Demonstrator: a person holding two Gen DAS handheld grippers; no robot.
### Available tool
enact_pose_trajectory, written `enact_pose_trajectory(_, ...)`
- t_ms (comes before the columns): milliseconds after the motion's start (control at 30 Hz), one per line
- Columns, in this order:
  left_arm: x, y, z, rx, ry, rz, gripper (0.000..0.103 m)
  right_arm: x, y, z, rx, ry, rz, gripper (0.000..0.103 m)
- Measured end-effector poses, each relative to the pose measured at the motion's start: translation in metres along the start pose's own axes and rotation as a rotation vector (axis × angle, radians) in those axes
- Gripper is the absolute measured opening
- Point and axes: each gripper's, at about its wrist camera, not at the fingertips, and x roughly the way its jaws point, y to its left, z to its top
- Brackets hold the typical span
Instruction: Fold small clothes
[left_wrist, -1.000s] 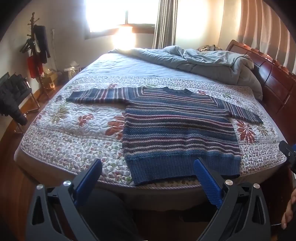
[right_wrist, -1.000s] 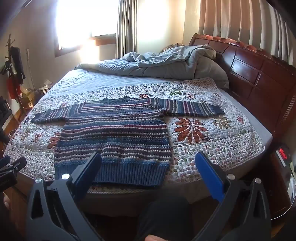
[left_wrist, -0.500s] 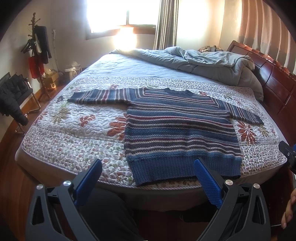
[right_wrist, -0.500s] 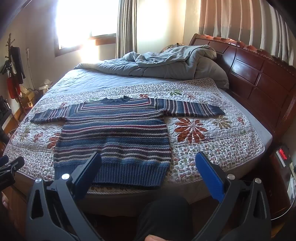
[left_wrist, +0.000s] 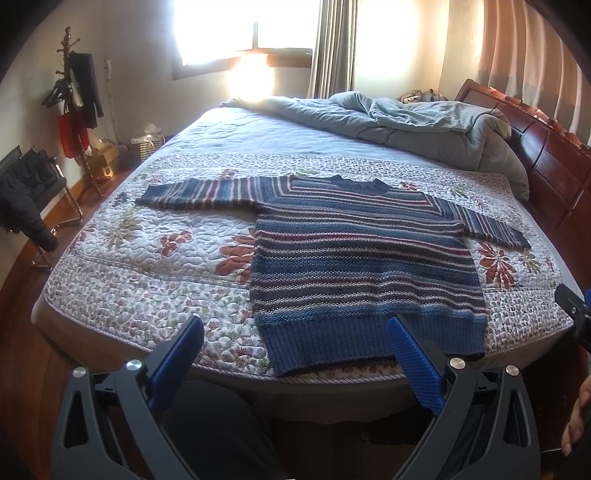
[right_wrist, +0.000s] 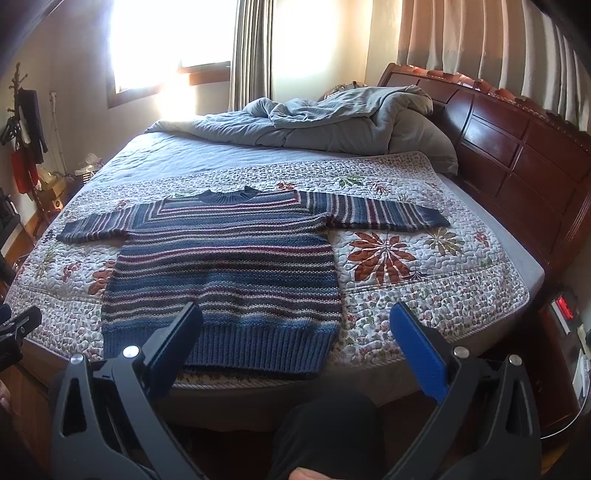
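Sweater (left_wrist: 354, 258), striped in blue, maroon and white: I am seeing it lying flat, front up, on the floral quilt (left_wrist: 147, 266) near the foot edge of the bed (right_wrist: 509, 243), both sleeves spread straight out to the sides and the ribbed hem facing me. Left tongs (left_wrist: 295, 347): I am holding them spread wide and gripping nothing, off the foot of the bed, their blue pads (left_wrist: 410, 362) hovering in front of the hem without touching it. Right tongs (right_wrist: 295, 332): I am holding them spread just as wide, likewise empty and short of the cloth. Grey duvet (right_wrist: 332, 122): lying bunched at the far side of the bed against the wooden headboard (right_wrist: 517, 147). Coat stand (left_wrist: 74, 110): standing by the left wall, carrying dark and red garments. Window (left_wrist: 236, 29): letting in strong glare behind the bed.
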Motion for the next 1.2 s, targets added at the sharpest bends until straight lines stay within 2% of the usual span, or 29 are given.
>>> enact_pose_trajectory(600,0.038,-0.002,0.015,0.005,0.043,0.011,0.099,0.04,0.006,0.013,-0.015,0.043,-0.005,0.101)
enact_pose_trajectory(1200,0.059,0.005,0.022,0.001,0.069,0.013,0.099,0.062,0.016,0.017,-0.021,0.072,-0.008,0.101)
